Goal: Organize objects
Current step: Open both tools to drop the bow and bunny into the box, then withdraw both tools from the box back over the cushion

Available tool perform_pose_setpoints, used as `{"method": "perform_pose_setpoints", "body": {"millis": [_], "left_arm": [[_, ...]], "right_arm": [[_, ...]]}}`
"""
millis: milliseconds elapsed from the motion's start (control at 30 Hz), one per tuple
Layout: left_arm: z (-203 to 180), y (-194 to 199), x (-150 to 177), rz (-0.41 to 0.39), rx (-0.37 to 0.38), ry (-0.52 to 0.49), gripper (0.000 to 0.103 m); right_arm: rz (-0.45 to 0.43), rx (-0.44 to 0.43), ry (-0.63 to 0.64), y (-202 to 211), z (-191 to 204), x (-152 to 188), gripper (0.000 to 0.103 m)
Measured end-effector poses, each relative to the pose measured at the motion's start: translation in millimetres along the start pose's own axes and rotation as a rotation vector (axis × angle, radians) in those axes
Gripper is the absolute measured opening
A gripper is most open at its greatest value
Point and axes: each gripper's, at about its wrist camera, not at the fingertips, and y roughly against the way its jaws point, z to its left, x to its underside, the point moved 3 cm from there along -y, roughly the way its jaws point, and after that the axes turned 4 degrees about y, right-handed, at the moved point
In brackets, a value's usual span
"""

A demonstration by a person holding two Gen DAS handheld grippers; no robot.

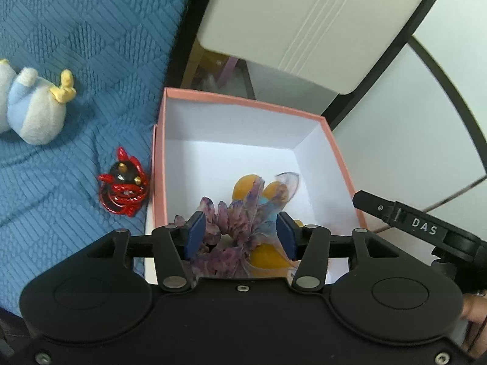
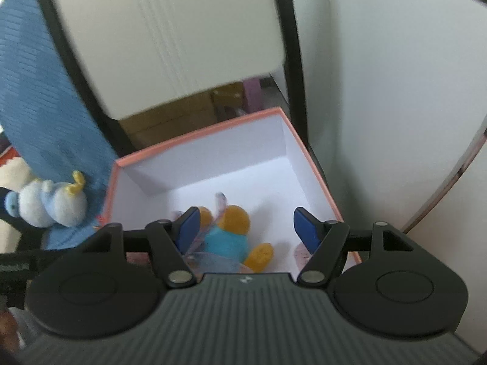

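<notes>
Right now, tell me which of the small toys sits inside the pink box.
The orange-and-teal plush with translucent wings lies on the pink box floor. The blue-and-white plush and red-and-black charm rest outside on the blue cloth.

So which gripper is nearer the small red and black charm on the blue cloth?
Left. The left gripper is over the box beside the charm; the right gripper cannot see it.
</notes>
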Motion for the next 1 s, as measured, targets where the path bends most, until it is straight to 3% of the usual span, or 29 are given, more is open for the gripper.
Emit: {"method": "perform_pose_setpoints", "body": {"millis": [333, 500, 700, 733, 800, 833, 1000], "left_arm": [[4, 77, 5, -0.085, 0.040, -0.063, 0.062], [9, 124, 14, -0.152, 0.053, -0.097, 0.084], [18, 178, 28, -0.219, 0.049, -0.126, 0.094], [21, 187, 31, -0.230, 0.052, -0.127, 0.095], [27, 205, 38, -0.253, 0.061, -0.135, 0.096], [31, 212, 41, -0.261, 0.060, -0.133, 0.096], [53, 245, 58, -0.298, 0.068, -0.138, 0.098]], "right_arm": [[-0.090, -0.037, 0.015, 68, 45, 0, 0.073], [-0.117, -0.071, 0.034, 102, 71, 10, 0.073], [-0.151, -0.087, 0.069, 135, 98, 26, 0.073], [-0.157, -0.091, 0.075, 139, 104, 30, 0.075], [-0.174, -0.102, 0.086, 149, 112, 37, 0.094], [-0.189, -0.104, 0.086, 154, 116, 41, 0.097], [-0.189, -0.121, 0.087, 171, 137, 65, 0.098]]}}
